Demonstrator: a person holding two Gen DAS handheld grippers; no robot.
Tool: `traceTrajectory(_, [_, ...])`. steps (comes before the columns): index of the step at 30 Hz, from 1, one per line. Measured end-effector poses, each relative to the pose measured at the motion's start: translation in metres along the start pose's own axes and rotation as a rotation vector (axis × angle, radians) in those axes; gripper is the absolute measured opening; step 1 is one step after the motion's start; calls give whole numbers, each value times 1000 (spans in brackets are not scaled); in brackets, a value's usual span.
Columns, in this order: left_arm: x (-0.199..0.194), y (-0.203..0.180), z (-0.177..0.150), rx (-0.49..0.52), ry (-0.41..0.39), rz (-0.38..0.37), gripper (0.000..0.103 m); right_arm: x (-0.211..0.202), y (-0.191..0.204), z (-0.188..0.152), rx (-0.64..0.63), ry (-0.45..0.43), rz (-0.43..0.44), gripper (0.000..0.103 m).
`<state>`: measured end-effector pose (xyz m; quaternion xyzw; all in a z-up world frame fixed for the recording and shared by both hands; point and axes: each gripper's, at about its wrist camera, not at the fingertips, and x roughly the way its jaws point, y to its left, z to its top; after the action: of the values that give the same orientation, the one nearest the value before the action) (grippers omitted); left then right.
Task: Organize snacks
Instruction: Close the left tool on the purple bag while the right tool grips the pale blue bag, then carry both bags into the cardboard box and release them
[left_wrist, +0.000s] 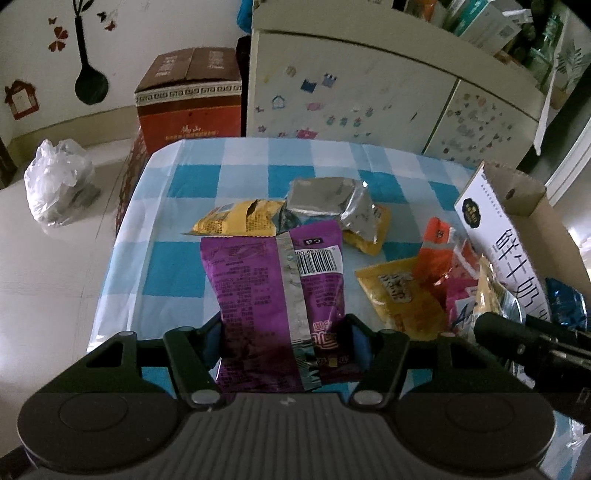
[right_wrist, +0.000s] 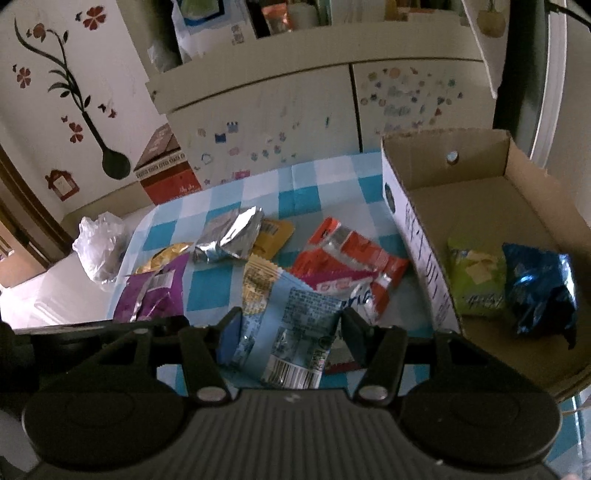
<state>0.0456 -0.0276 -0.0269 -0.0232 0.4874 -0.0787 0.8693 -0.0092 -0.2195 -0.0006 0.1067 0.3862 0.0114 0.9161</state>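
The left claw (left_wrist: 286, 343) pinches the near end of a purple snack packet (left_wrist: 273, 295) between its fingers, near the tabletop's (left_wrist: 177, 266) near edge, while the right claw (right_wrist: 286, 332) pinches a light blue snack packet (right_wrist: 291, 332) beside it. Farther in, yellow (left_wrist: 236, 219), silver (right_wrist: 229, 236) and orange packets (right_wrist: 354, 251) lie scattered mid-tabletop. At the right edge, an open cardboard box (right_wrist: 480, 206) holds a green packet (right_wrist: 476, 277) touching a dark blue one (right_wrist: 539, 291).

Reads "鲜牛奶" on the white carton wall (left_wrist: 517, 258) right of the left claw (left_wrist: 288, 343); barcode digits partly legible on the purple packet (left_wrist: 266, 288) between its fingers.
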Motion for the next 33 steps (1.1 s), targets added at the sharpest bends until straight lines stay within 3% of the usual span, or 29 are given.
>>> traceTrajectory(8, [-11,-9,6,27,-79,3,70,-16,-5,14,-12,-63,-4,59])
traceTrajectory(18, [-18,-26,10,61,-133,-57,70,-44,-22,32,-5,-152,-24,59])
traceTrajectory(26, [-32,-62,13,164,-214,-180,70,-72,-60,48,70,-238,-60,59])
traceTrajectory(33, [-40,-97,13,213,-233,-310,70,-91,-89,54,143,-287,-86,59])
